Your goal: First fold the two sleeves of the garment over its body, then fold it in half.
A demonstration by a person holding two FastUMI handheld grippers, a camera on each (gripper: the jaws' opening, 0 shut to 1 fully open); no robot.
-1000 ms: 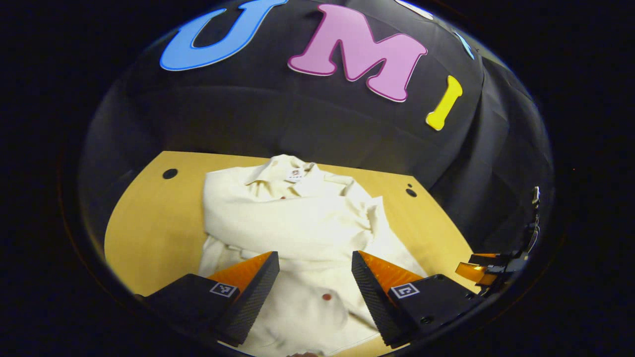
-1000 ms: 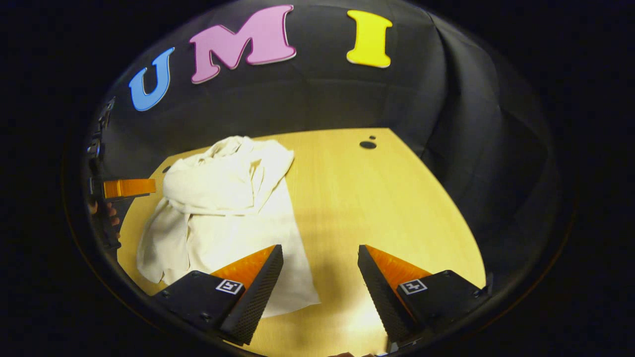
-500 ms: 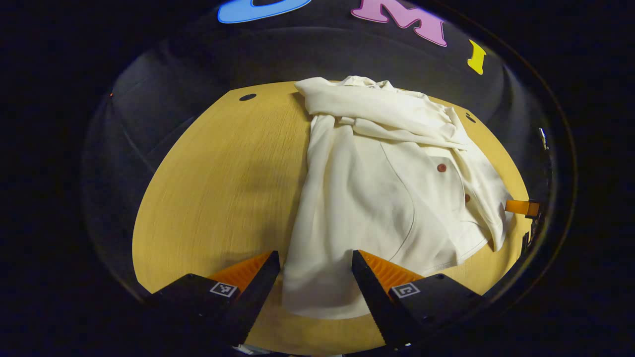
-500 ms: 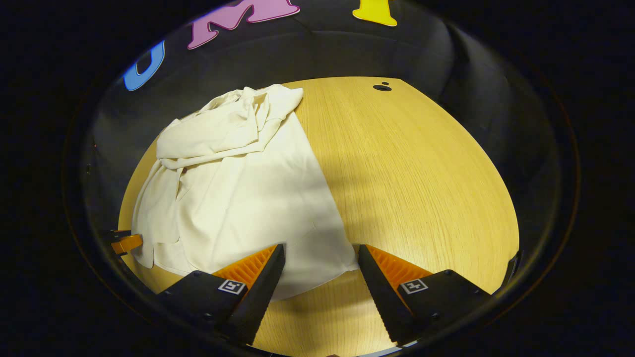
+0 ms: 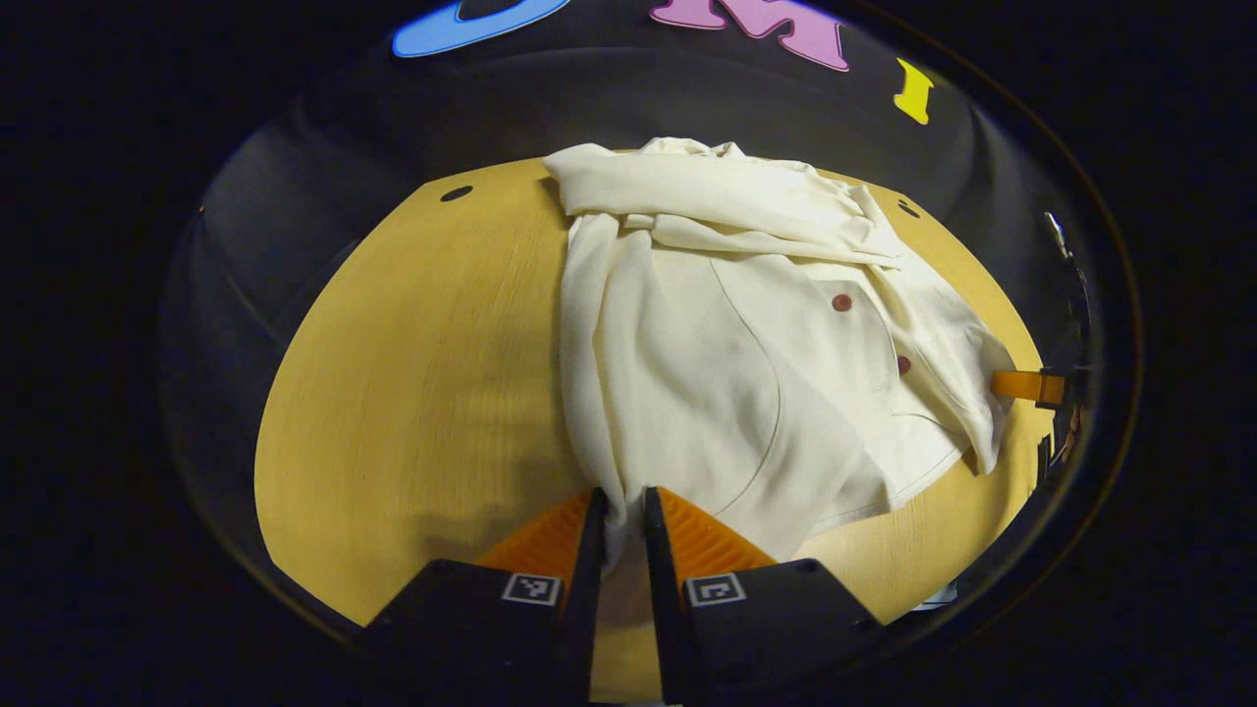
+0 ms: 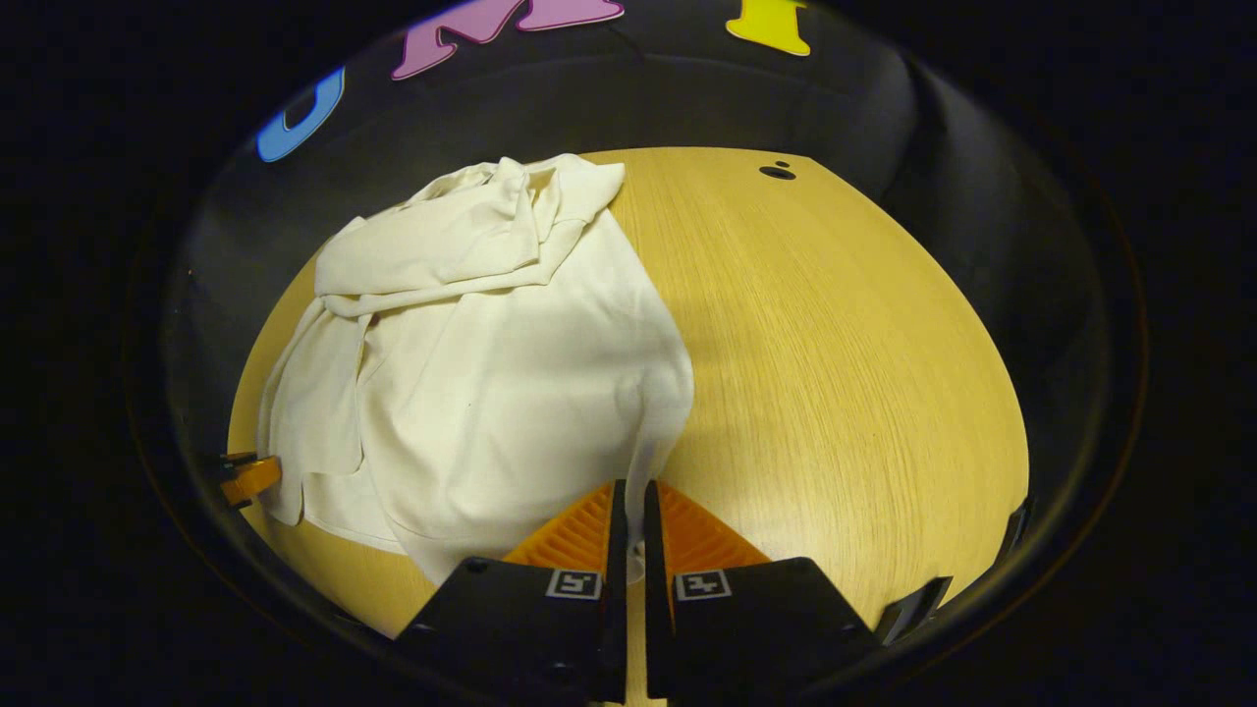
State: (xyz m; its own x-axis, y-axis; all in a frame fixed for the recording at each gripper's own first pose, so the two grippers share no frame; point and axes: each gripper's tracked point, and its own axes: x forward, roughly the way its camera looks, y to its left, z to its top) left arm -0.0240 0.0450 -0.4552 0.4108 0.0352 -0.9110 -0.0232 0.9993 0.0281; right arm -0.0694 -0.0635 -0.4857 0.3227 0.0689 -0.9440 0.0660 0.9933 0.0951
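Observation:
A cream buttoned shirt (image 5: pixel 727 353) lies on the wooden table (image 5: pixel 412 373), both sleeves folded across its upper body near the collar. My left gripper (image 5: pixel 621 511) is shut on the shirt's near hem corner, cloth pinched between its fingers. In the right gripper view the same shirt (image 6: pixel 491 363) spreads to the left, and my right gripper (image 6: pixel 629 501) is shut on the other near hem corner, the fabric drawn up into its fingers. The right gripper's fingertip (image 5: pixel 1026 385) pokes in at the far right of the left gripper view; the left gripper's fingertip (image 6: pixel 250 476) shows at the far left of the right gripper view.
Bare table (image 6: pixel 835 344) stretches to the right of the shirt. Small dark holes (image 6: pixel 776 172) sit near the table's far corners, another hole (image 5: pixel 456 193) at the far left. Black cloth wall closes the booth behind the table.
Both grippers have dropped toward the table and closed on the shirt's near hem corners; half a second ago both stood open around the hem. The cloth now bunches toward the fingers.

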